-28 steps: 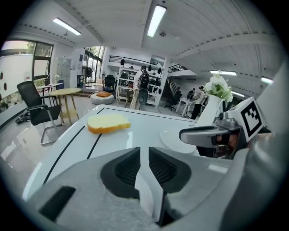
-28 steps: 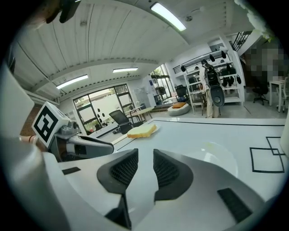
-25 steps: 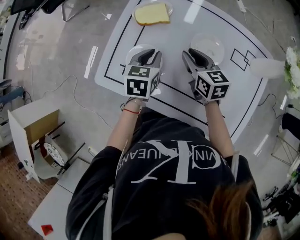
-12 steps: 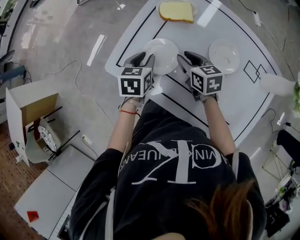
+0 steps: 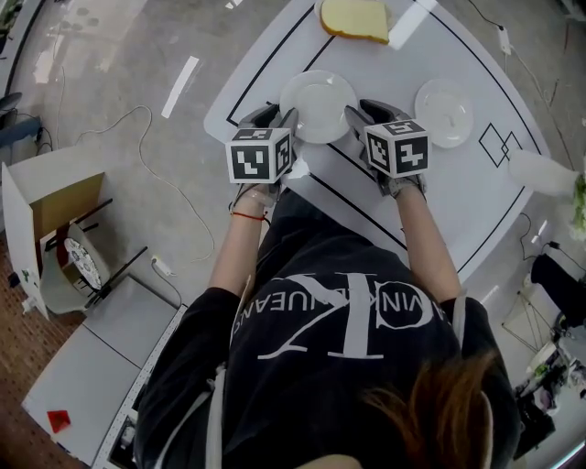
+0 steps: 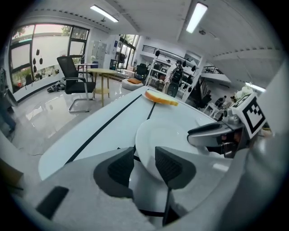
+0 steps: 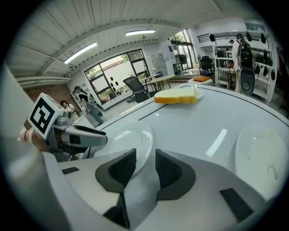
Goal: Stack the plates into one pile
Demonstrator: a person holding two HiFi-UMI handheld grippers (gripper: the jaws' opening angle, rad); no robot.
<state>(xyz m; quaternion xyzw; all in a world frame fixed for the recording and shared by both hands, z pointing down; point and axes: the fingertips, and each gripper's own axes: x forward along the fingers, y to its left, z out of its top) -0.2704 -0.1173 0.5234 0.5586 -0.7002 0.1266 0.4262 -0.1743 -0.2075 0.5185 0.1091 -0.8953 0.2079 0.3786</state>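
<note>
Left gripper [image 6: 144, 160], right gripper [image 7: 144, 163] released, jaws just opened astride round white plate [image 5: 318, 105] rim; plate could be tipped if clenched unevenly

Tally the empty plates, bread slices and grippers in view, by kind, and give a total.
Empty white plates: 2
Bread slice: 1
Grippers, the left gripper and the right gripper: 2
Total: 5

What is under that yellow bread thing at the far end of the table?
A pale plate lies under the yellow slice. Only its rim peeks out; the slice covers the rest, so the plate's middle cannot be seen.
</note>
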